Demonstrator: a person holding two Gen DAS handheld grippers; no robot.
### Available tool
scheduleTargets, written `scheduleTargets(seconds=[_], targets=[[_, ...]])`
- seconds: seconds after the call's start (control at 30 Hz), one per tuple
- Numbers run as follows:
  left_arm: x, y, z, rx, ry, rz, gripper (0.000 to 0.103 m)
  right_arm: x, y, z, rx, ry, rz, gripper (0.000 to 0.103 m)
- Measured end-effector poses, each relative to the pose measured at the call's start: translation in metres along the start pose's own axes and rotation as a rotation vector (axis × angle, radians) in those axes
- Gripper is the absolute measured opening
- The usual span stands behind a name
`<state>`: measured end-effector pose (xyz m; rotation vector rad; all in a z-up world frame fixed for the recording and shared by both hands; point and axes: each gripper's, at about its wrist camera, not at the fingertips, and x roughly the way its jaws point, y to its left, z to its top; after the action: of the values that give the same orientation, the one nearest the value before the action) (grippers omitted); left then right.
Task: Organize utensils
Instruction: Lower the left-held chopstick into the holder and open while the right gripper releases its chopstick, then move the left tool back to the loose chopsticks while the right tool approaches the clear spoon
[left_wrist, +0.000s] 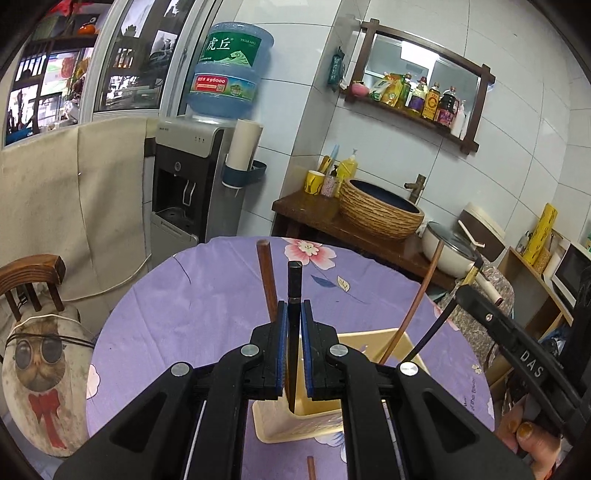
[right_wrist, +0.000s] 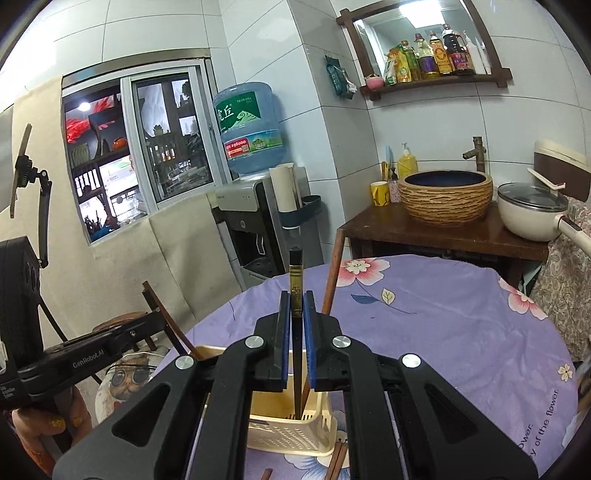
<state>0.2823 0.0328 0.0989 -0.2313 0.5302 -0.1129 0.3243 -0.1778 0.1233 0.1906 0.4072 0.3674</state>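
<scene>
A cream plastic utensil basket (left_wrist: 295, 421) (right_wrist: 284, 432) stands on the purple flowered tablecloth. My left gripper (left_wrist: 294, 314) is shut on a black chopstick (left_wrist: 294, 288) held upright, its lower end inside the basket. My right gripper (right_wrist: 296, 302) is shut on another black chopstick with a gold band (right_wrist: 295, 280), also upright with its tip in the basket. A brown chopstick (left_wrist: 267, 280) (right_wrist: 332, 273) leans in the basket. In the left wrist view the right gripper's black chopstick (left_wrist: 432, 332) and a second brown chopstick (left_wrist: 413, 306) lean at the right.
More brown chopsticks lie on the cloth near the basket (right_wrist: 338, 461) (left_wrist: 312, 467). A wooden chair with a cat cushion (left_wrist: 40, 354) stands left of the round table (right_wrist: 461, 332). A water dispenser (left_wrist: 188, 184) and a wooden stand with a woven basin (right_wrist: 447, 197) are behind.
</scene>
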Motion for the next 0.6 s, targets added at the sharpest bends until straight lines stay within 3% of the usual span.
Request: scheduleTargets(seconds=[0.33,0.4,0.43,0.47,0.5,0.53,0.6], targets=[[0.000,-0.007,-0.006,0.050,-0.036,0.050,0.009,0.000,-0.009,-0.003,0.034,-0.007,0.015,0.008],[-0.001,-0.008,-0.008,0.066,-0.041,0.056,0.020,-0.001,-0.008,-0.005,0.023,-0.011,0.014,0.010],[-0.003,-0.009,-0.008,0.072,-0.045,0.056,0.032,-0.002,-0.006,-0.006,0.014,-0.017,0.008,0.012],[-0.005,-0.009,-0.009,0.076,-0.052,0.057,0.044,-0.004,-0.005,-0.007,0.003,-0.022,0.003,0.022],[-0.008,-0.011,-0.010,0.082,-0.064,0.058,0.048,-0.006,-0.005,-0.008,-0.004,-0.026,0.002,0.036],[-0.011,-0.013,-0.012,0.094,-0.079,0.063,0.054,-0.009,-0.004,-0.009,-0.011,-0.036,0.000,0.042],[-0.017,-0.017,-0.015,0.118,-0.095,0.073,0.059,-0.014,-0.003,-0.011,-0.020,-0.050,-0.015,0.044]])
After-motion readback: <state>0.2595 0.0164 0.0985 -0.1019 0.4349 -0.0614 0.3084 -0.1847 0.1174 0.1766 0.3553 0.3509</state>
